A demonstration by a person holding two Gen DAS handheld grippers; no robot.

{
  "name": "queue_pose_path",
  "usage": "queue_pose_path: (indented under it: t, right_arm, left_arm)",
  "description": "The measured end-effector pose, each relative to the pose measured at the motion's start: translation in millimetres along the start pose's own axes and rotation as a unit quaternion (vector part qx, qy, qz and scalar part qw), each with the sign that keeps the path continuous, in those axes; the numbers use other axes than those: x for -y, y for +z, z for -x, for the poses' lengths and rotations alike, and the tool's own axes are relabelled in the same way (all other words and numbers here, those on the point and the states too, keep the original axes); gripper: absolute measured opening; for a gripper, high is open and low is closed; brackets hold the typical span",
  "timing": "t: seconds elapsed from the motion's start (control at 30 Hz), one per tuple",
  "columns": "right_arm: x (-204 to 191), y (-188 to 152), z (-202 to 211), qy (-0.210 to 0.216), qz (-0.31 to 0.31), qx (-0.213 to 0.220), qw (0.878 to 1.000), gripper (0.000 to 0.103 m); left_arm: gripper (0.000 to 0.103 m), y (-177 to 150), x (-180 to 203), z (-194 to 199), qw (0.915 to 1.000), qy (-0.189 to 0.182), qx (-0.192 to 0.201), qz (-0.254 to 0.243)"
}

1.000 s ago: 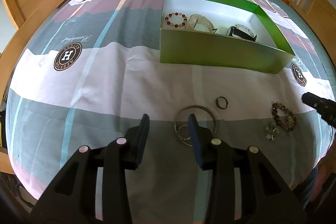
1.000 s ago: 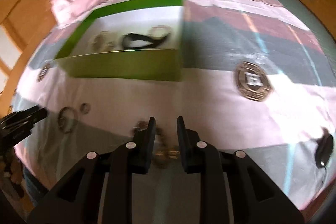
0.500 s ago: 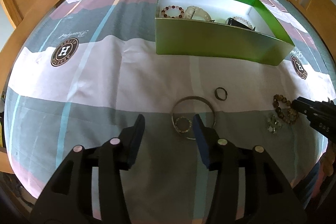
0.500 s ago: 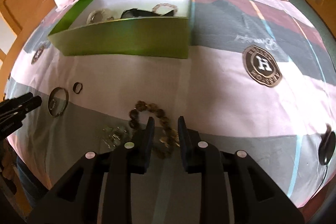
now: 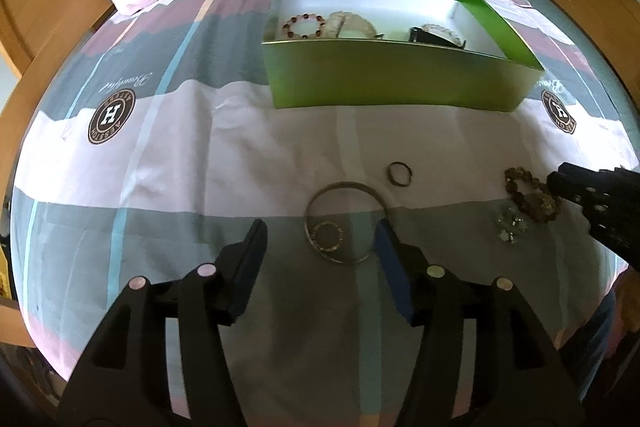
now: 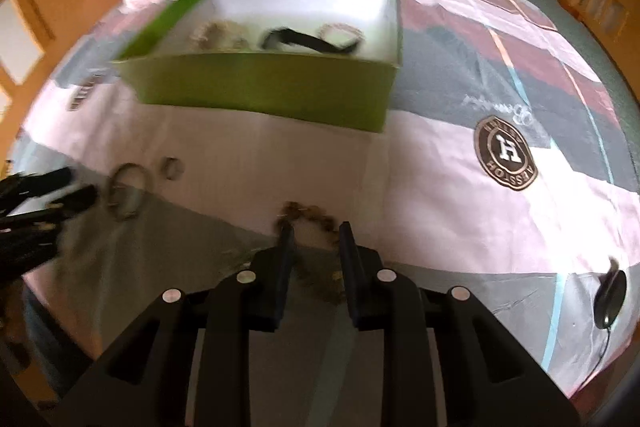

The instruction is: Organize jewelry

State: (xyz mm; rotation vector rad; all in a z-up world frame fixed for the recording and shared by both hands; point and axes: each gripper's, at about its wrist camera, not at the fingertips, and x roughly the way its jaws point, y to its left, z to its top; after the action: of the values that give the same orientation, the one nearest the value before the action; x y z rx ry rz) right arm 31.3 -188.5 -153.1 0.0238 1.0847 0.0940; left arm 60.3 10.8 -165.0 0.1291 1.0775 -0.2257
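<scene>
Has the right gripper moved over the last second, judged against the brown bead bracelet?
Yes. The right gripper has advanced over the brown bead bracelet, jaws opening around it.

The left gripper (image 5: 320, 247) points steeply down over the bed's near edge, its jaws opening, nothing pressed between the fingers (image 5: 250, 259). The right gripper (image 6: 314, 243) also tilts steeply down, further right along the same edge, its jaws opening from a narrow gap, the pads (image 6: 285, 259) touching nothing firmly. Each shows at the edge of the other's view, tips facing inward.
</scene>
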Motion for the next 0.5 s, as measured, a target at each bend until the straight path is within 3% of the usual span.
queue_pose_path:
  t: [0.07, 0.23, 0.5]
  right_arm:
    - [-15.1, -4.2, -1.1, 0.01, 0.022, -0.005, 1.0, 0.039]
    - [-34.2, -13.0, -23.6, 0.014, 0.033, -0.03, 0.999, 0.04]
    - [-43.8, -9.5, -41.4, 0.002, 0.037, -0.039, 0.999, 0.04]
  left_arm:
    - [0.059, -0.5, 3.2, -2.8, 1.0, 0.001, -0.003, -0.001]
    - [0.065, -3.4, 8.1, -10.3, 0.9999, 0.005, -0.012, -0.006]
    - [0.064, 9.3, -4.0, -26.5, 0.9996, -0.013, -0.022, 0.013]
